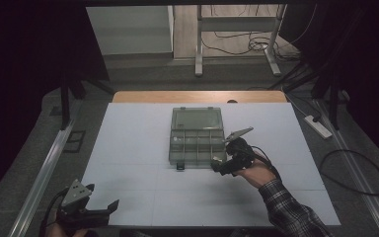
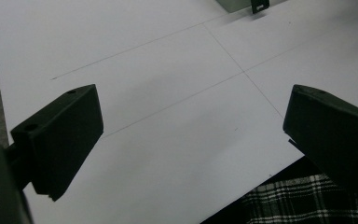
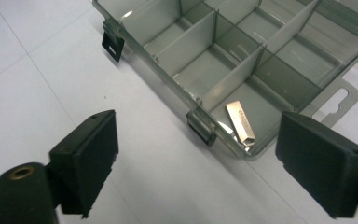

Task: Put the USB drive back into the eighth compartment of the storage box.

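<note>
Left gripper (image 1: 109,206): low at the near left edge of the white table sheet (image 1: 128,148), jaws spread wide, nothing between them, only bare sheet under them in the left gripper view. A plaid sleeve (image 2: 307,200) shows at that view's lower right.

Right gripper (image 1: 217,166): at the near right corner of the clear grey plastic compartment box (image 1: 197,143), jaws released and wide apart, gripping nothing; cannot tell whether a jaw touches the box wall.

Box sits mid-table with its transparent lid (image 1: 197,119) swung open to the far side. Dividers split it into several cells. In the right gripper view, a small flat silver metal piece (image 3: 241,123) lies in the corner cell nearest the gripper, beside a grey latch (image 3: 202,126). A black latch (image 3: 113,44) hangs off the same front wall, farther along. Other visible cells look bare.
</note>
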`<state>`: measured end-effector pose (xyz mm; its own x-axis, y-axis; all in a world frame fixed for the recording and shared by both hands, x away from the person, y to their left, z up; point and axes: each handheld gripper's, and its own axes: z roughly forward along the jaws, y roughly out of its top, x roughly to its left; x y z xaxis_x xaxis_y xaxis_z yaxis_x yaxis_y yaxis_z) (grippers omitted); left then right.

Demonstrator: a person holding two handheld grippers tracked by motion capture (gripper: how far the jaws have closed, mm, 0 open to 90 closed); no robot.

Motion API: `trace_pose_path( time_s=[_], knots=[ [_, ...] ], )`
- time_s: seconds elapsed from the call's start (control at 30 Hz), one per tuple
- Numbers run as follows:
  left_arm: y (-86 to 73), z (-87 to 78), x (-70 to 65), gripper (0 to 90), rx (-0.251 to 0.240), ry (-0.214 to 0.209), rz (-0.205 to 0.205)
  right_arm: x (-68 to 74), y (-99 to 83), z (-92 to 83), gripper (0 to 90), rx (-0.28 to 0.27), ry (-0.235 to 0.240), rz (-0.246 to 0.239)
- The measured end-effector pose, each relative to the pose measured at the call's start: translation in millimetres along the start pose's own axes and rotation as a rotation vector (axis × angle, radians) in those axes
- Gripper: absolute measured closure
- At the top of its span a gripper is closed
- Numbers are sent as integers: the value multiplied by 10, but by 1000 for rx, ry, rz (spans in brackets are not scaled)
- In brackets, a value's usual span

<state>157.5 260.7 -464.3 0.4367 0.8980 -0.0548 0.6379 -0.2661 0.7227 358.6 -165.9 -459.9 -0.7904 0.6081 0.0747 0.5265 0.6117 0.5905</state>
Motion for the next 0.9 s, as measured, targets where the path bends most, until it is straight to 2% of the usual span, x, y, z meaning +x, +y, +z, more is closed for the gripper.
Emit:
trace_pose_path(
  time_s=[0.1, 0.3, 0.9],
  knots=[
    [0, 0, -1, 51, 0, 0, 0, 10, -20, -5, 93, 4, -5, -5],
    [-1, 0, 0, 51, -1, 0, 0, 35, -46, -64, 56, -22, -17, -13],
    [-2, -3, 3, 51, -4, -1, -5, 73, -137, -199, 60, -47, -18, -15]
  ],
)
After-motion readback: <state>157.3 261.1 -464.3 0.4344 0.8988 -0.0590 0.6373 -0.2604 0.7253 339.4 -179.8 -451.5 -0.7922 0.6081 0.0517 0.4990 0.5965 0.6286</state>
